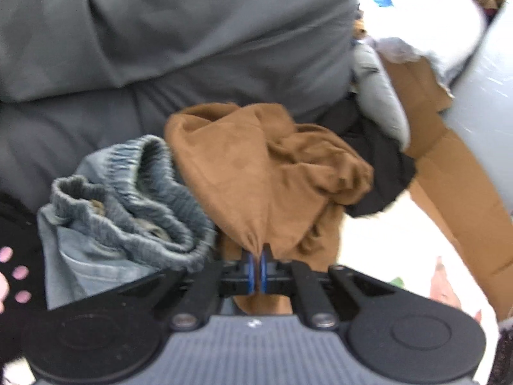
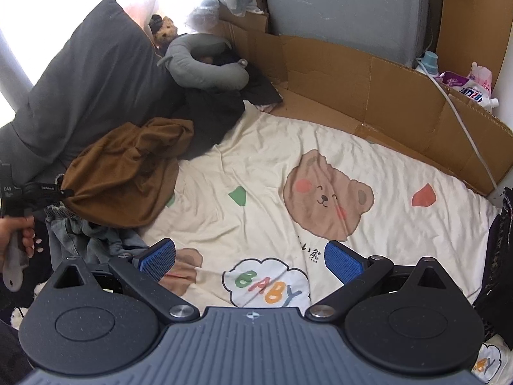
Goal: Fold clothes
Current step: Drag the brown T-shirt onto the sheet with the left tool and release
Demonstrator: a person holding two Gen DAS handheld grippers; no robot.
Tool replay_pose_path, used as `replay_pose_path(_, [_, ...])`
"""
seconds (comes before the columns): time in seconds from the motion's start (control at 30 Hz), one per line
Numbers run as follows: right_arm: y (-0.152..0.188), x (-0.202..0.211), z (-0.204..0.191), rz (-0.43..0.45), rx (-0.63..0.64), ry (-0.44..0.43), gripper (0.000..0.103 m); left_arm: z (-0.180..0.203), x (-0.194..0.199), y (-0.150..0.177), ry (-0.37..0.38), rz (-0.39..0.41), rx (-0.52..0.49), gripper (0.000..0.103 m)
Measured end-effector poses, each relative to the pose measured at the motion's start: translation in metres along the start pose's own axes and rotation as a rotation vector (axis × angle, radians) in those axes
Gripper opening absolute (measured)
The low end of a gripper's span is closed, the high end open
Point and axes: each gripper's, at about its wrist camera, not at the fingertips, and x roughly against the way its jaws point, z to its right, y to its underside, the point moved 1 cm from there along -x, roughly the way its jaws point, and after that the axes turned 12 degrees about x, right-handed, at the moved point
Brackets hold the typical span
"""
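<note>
Brown garment (image 1: 256, 166) lay heaped on the bed's left, against the grey pillow (image 1: 160, 32). Left gripper (image 1: 256, 268) was pinched on its near edge; right gripper (image 2: 250, 260) gaped empty over the sheet (image 2: 368, 256), farther off.

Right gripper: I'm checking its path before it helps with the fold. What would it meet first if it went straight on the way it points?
The open right gripper holds nothing; ahead lies the cream bedsheet, probably at its BABY cloud print. Depth is uncertain.
</note>
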Motion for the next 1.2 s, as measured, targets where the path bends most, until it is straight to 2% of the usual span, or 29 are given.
replay_pose_path(0.47, [0.002,0.025,-0.005,0.042,-0.002,-0.038,0.102,0.075,0.047,0.073,0.245,-0.078,-0.139,0.003])
replay_pose_path(0.77, [0.004,0.039,0.0,0.052,-0.022,-0.037,0.102,0.115,0.062,0.128,0.336,-0.137,-0.225,0.003])
replay_pose_path(1.2, [0.011,0.053,0.009,0.061,-0.018,-0.022,0.102,0.165,0.088,0.17,0.483,-0.195,-0.311,0.003])
